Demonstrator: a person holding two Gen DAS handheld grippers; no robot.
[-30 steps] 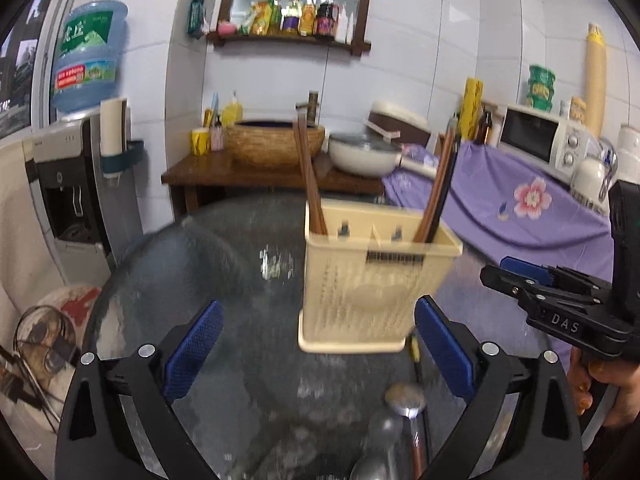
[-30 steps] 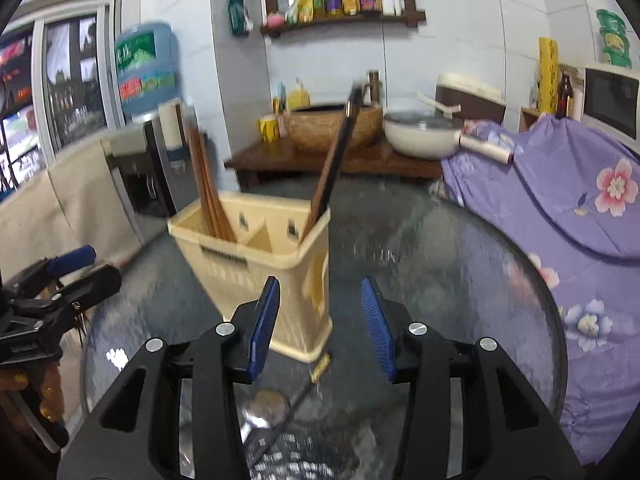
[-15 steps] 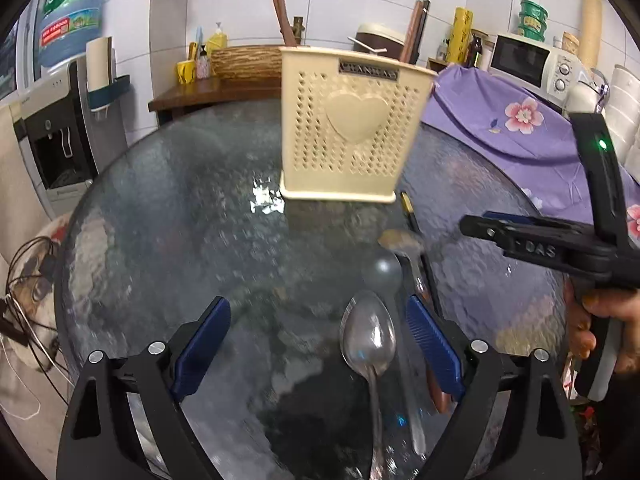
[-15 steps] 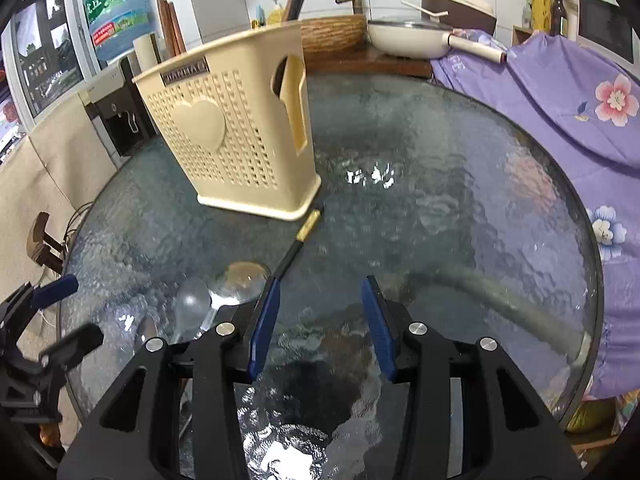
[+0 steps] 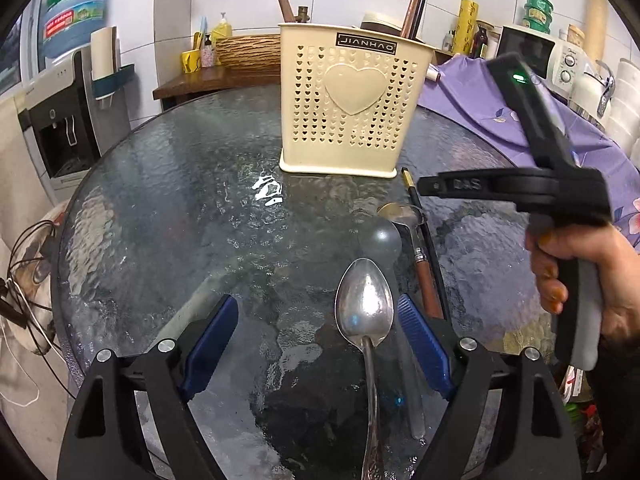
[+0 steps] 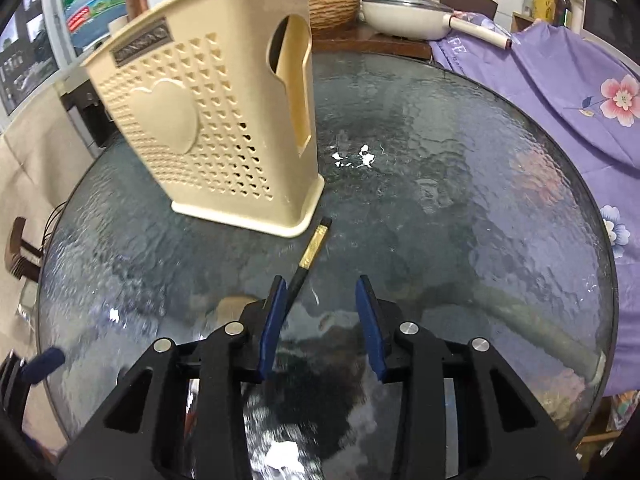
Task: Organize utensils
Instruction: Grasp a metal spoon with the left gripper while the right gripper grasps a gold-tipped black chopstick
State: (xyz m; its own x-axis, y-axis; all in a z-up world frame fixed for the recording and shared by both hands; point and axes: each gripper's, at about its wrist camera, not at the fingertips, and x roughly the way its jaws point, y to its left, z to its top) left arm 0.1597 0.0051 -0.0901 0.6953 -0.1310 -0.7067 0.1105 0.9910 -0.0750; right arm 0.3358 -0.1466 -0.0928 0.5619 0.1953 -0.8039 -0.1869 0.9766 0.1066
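**A:** What is the surface like from where you sit?

**B:** I see a round table (image 5: 168, 184) of rippled dark glass, with glare spots near its centre; the caddy (image 5: 352, 104) stands upright on it at twelve o'clock in my left view, cream plastic with heart holes; chopsticks (image 5: 416, 10) poke out of its top.

**A:** And the loose utensils?

**B:** A spoon (image 5: 366, 308) lies bowl-up at six o'clock, between my left gripper (image 5: 318, 344) pads but touching neither; those pads stand wide apart, holding nothing; a ladle (image 5: 400, 216) with a brown handle lies just beside it at four o'clock; a black chopstick (image 6: 312, 248) with a gold band ends just beside the caddy's corner.

**A:** The right tool?

**B:** My right gripper (image 6: 320, 320) is spread apart too, empty; the chopstick runs under its left pad, though I cannot tell whether they touch.

**A:** The room?

**B:** White tiled walls; a water dispenser (image 5: 60, 120) at nine o'clock; a wooden counter (image 5: 216, 80) with a wicker basket (image 5: 248, 50) behind the caddy; a purple flowered cloth (image 6: 560, 92) at two o'clock; a microwave (image 5: 536, 54) beyond it.
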